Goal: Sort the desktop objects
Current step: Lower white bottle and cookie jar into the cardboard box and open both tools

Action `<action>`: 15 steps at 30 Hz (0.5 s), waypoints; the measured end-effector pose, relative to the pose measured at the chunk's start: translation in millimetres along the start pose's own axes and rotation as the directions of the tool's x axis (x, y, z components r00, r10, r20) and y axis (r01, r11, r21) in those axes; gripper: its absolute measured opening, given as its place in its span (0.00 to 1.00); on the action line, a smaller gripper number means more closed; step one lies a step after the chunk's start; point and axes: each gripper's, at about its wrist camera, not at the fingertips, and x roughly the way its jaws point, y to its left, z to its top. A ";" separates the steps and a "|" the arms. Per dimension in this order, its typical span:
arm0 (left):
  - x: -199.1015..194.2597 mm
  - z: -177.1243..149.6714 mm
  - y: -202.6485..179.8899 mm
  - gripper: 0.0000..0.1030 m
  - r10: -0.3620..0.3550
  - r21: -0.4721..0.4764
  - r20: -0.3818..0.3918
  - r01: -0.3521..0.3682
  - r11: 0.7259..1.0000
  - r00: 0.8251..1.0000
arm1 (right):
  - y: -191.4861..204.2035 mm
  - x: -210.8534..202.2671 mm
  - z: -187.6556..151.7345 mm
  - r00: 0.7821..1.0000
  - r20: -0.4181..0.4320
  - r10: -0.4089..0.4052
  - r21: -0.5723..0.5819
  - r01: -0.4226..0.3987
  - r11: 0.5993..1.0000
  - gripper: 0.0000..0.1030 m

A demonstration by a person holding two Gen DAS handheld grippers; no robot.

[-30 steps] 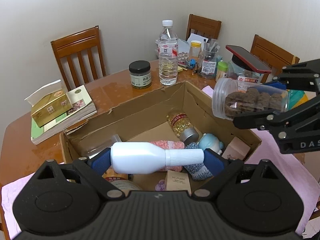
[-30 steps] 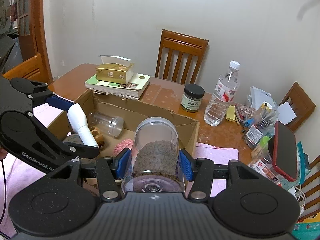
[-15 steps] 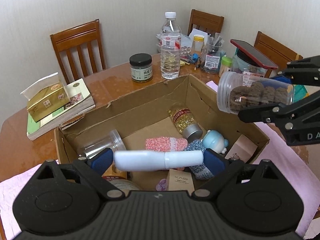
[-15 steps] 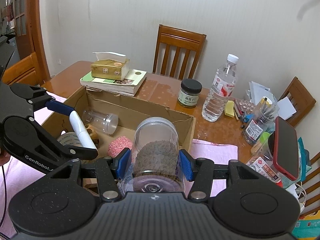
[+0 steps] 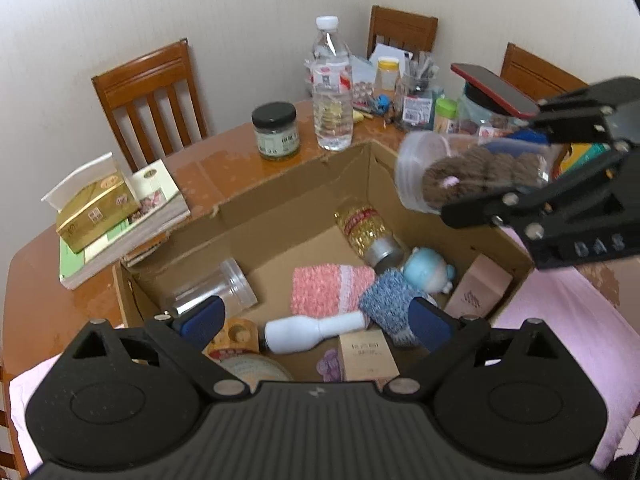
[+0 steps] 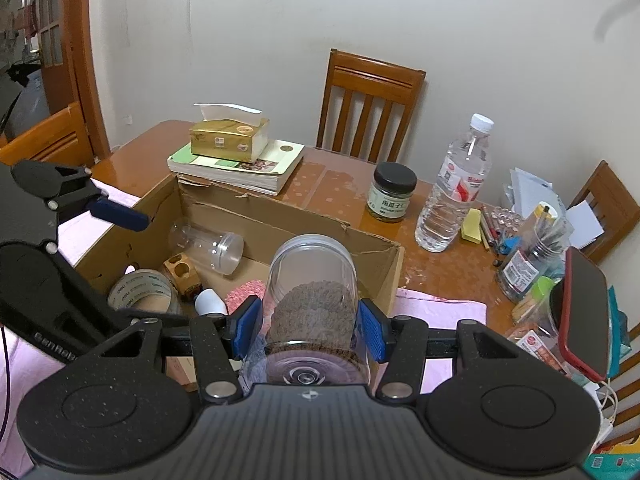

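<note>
left fingers apart over the cardboard box (image 5: 280, 208), right fingers clamped on a clear jar (image 6: 314, 304).

the left gripper (image 5: 316, 318) hangs above the box's near edge with its blue fingers (image 5: 202, 316) spread and nothing between them; below them the white bottle (image 5: 308, 330) lies on its side on the box floor, beside a tape roll (image 6: 140, 290), a pink knit piece (image 5: 328, 288) and a small beige carton (image 5: 366, 354). the right gripper (image 6: 312, 330) holds the clear jar of brown material on its side above the box's right wall. an empty clear jar (image 5: 218, 290) lies in the box's far left corner. outside the box on the tabletop (image 5: 224, 168) stand a water bottle (image 5: 332, 88) and a dark-lidded jar (image 5: 276, 130); a tissue box (image 6: 228, 140) sits on books near the tabletop's far left corner.
</note>
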 end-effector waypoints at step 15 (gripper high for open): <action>-16.9 -16.4 7.3 0.95 0.035 -0.007 -0.022 -0.036 0.999 0.999 | -9.9 53.4 27.7 0.992 -0.078 0.094 0.040 -0.092 0.995 0.56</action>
